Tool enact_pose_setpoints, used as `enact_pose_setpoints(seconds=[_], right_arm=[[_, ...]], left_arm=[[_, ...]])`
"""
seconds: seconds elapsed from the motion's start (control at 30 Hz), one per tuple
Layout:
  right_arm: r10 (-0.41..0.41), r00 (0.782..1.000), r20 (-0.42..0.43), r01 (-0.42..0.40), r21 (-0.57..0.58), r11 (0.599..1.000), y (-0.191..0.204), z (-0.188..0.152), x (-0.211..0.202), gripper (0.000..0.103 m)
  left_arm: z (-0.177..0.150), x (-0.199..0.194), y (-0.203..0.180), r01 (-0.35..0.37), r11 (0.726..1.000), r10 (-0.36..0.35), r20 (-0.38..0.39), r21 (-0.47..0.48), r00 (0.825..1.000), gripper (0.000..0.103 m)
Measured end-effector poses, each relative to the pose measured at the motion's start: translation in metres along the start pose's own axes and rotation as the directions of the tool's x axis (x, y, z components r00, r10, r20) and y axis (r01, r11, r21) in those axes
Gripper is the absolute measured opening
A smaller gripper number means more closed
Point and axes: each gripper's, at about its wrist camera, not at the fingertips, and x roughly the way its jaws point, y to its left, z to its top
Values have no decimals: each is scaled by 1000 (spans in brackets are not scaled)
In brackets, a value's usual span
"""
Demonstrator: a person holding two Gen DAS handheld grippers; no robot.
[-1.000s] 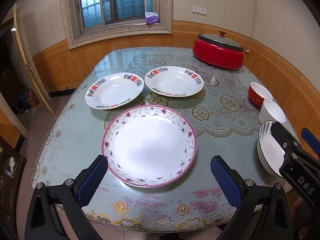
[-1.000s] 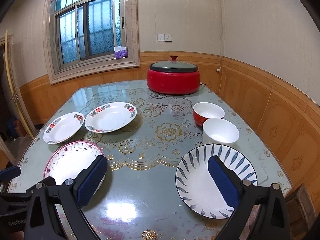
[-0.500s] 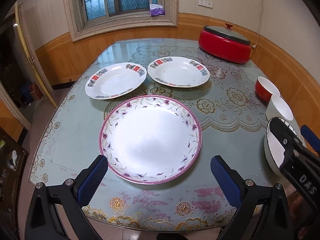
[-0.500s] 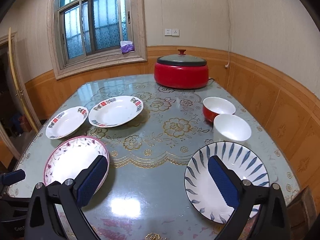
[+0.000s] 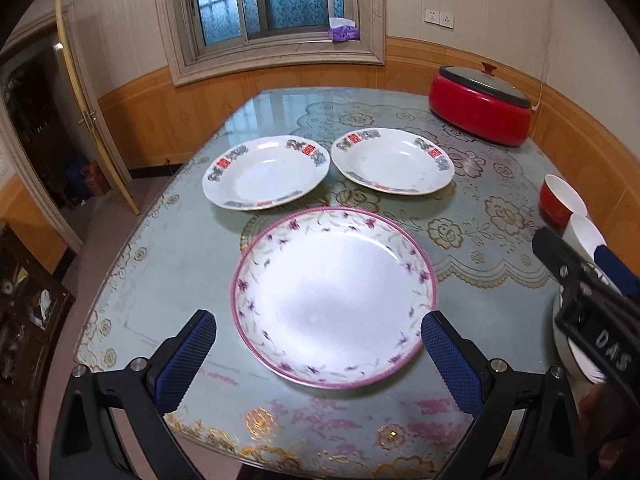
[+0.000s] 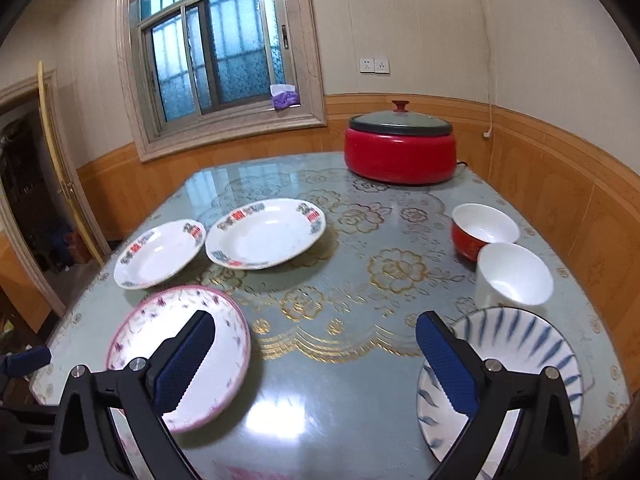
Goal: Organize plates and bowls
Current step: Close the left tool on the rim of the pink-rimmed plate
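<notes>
Both tongs spread wide, empty, above the tabletop's near edge.
Left tongs (image 5: 318, 344) face the pink-rimmed plate (image 5: 334, 296); a shallow rim grip could let it slip.

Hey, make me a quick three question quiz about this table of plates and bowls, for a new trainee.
1. True or false: the red cooker has its lid on.
2. Which dish sits nearest the left gripper? A) pink-rimmed floral plate B) blue-striped plate C) red bowl
3. Fill in: the white bowl sits between the red bowl and the ____ plate.

Key: 1 true. 2 A. 3 blue-striped. The jaws of both the left and the right gripper are open and empty.
</notes>
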Motion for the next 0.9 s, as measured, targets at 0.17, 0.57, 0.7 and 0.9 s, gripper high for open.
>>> enact_pose_setpoints(seconds=[0.17,0.57,0.7,0.9], right_arm=[[46,999,15,-46,12,999,15,11,19,103],[72,997,4,-72,-7,997,38,5,55,103],[64,998,19,-64,11,998,40,-6,55,103],[91,996,21,-92,61,994,36,-21,49,103]], left_arm=[[10,8,14,-13,1000,13,38,2,999,103],[30,78,50,42,999,-42,-10,17,999,103],[22,81,53,51,996,-55,54,67,997,103],[4,86,60,61,991,-75,123,116,990,103]])
